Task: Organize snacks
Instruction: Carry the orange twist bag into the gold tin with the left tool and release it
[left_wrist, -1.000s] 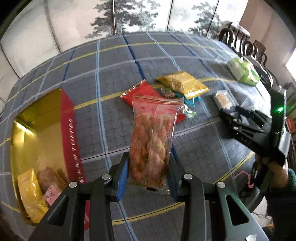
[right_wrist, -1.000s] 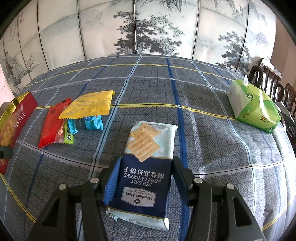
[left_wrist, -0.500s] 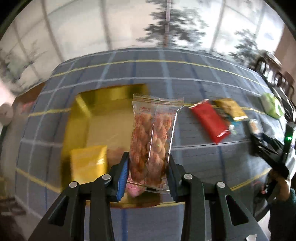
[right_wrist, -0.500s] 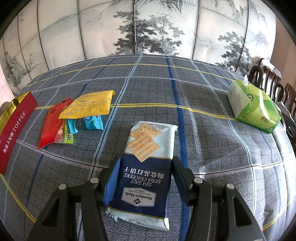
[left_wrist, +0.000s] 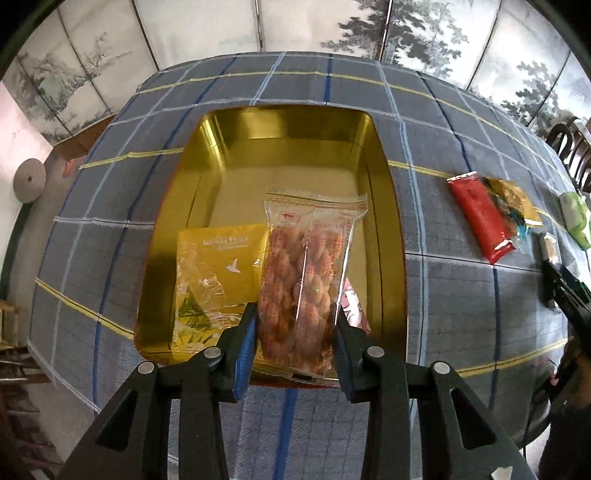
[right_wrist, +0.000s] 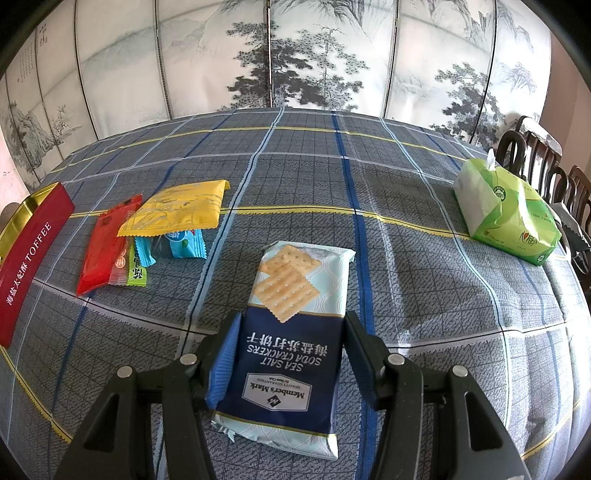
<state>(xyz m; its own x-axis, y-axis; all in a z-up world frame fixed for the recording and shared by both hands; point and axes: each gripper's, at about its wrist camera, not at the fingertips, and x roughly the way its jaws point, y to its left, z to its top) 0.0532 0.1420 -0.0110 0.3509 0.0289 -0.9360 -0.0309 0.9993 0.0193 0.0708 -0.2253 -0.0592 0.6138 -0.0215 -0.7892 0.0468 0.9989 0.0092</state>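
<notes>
Left wrist view, left to right. Gold tin (left_wrist: 288, 129) open on plaid tablecloth (left_wrist: 92, 240), filling centre of frame. Inside, at 9 o'clock from gripper tips: yellow packet (left_wrist: 218, 266), flat on tin floor. Left gripper (left_wrist: 293, 336) pinching clear bag of fried twists (left_wrist: 306, 280) at its lower end, fingers pressed to both sides; bag extends toward 12 o'clock from the tips, held above tin interior. Pink-printed wrapper (left_wrist: 352, 308) just visible at 2 o'clock from tips, mostly hidden by bag. Outside tin, at 2 o'clock on the cloth: red packet (left_wrist: 480, 218), small heap of other wrappers touching its far side, too small to identify.

Right wrist view, left to right. Red tin wall (right_wrist: 29, 258) marked TOFFEE at 9 o'clock frame edge. Toward 10 o'clock: red packet (right_wrist: 107, 243), partly under yellow-orange packet (right_wrist: 181, 210); green wrapper (right_wrist: 137, 275) and blue wrapper (right_wrist: 183, 243) tucked beneath. Right gripper (right_wrist: 290, 354) closed on soda cracker pack (right_wrist: 295, 321), fingers against both long edges of the dark blue half; pack lies flat on cloth, pale end pointing to 12 o'clock, near end reaching back under gripper. Green tissue pack (right_wrist: 506, 214) at 2 o'clock, well apart.
</notes>
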